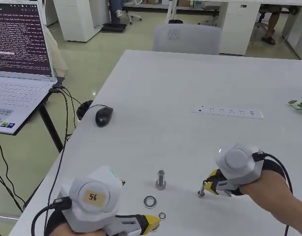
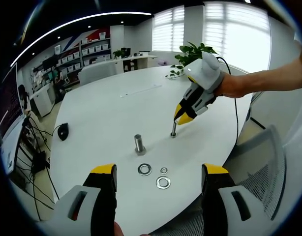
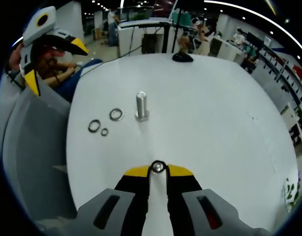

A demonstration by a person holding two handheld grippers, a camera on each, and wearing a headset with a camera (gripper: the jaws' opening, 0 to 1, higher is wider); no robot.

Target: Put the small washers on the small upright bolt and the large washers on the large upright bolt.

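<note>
The large upright bolt point(image 1: 161, 180) point(image 2: 139, 144) point(image 3: 141, 107) stands near the table's front edge. To its right is the small upright bolt point(image 1: 201, 191) point(image 2: 173, 129). My right gripper point(image 1: 206, 187) point(image 2: 180, 118) point(image 3: 157, 169) is at that bolt's top, shut on a small washer point(image 3: 157, 167). Two large washers point(image 2: 144, 169) point(image 2: 163, 183) and one small washer point(image 1: 162, 215) point(image 2: 164, 170) point(image 3: 105, 132) lie flat in front of the large bolt. My left gripper point(image 1: 152, 223) point(image 2: 159, 169) point(image 3: 55, 64) is open just short of them, holding nothing.
A computer mouse point(image 1: 104, 116) lies at the table's left edge. A power strip point(image 1: 227, 111) is set into the white table point(image 1: 156, 98) farther back. A laptop point(image 1: 15, 64) stands on a side stand to the left, and a grey chair point(image 1: 186, 38) at the far end.
</note>
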